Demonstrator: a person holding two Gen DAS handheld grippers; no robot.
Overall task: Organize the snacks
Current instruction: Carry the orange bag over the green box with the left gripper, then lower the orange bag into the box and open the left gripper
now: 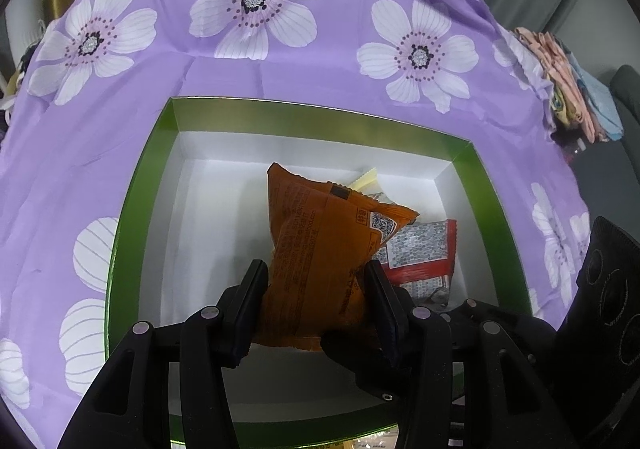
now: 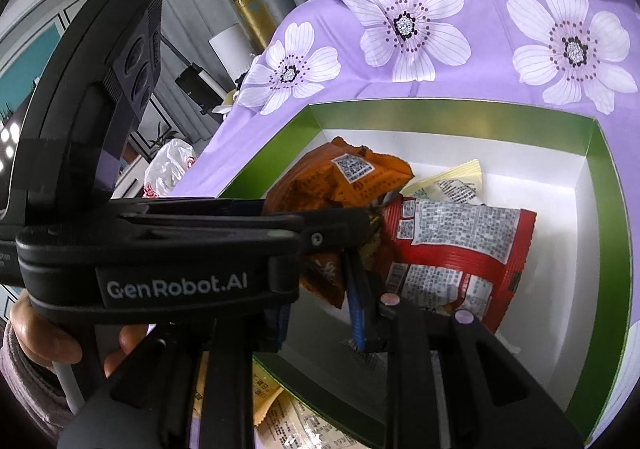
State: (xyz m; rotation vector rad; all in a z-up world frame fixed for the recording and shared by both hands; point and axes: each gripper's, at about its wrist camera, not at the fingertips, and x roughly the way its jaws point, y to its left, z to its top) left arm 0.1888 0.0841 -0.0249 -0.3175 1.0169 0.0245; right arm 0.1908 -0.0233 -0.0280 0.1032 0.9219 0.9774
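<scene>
Orange snack bag [image 1: 320, 249] pinched mid-body in left tool [image 1: 316, 305], hanging over green box [image 1: 132, 209]. Light, crinkly, slippery; grip body, not seam. Right tool [image 2: 320, 309] closed, empty.

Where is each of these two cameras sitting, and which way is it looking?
Left wrist view: sits on the left gripper, looking down along its fingers into the green box; the gripper pinches an orange snack bag. No hand shows.
Right wrist view: sits on the right gripper, looking down into the same box from its other side; the left gripper crosses the view, with a hand at the left edge.
Shared: the box, orange bag, red packet, yellow packet and purple flowered cloth.
</scene>
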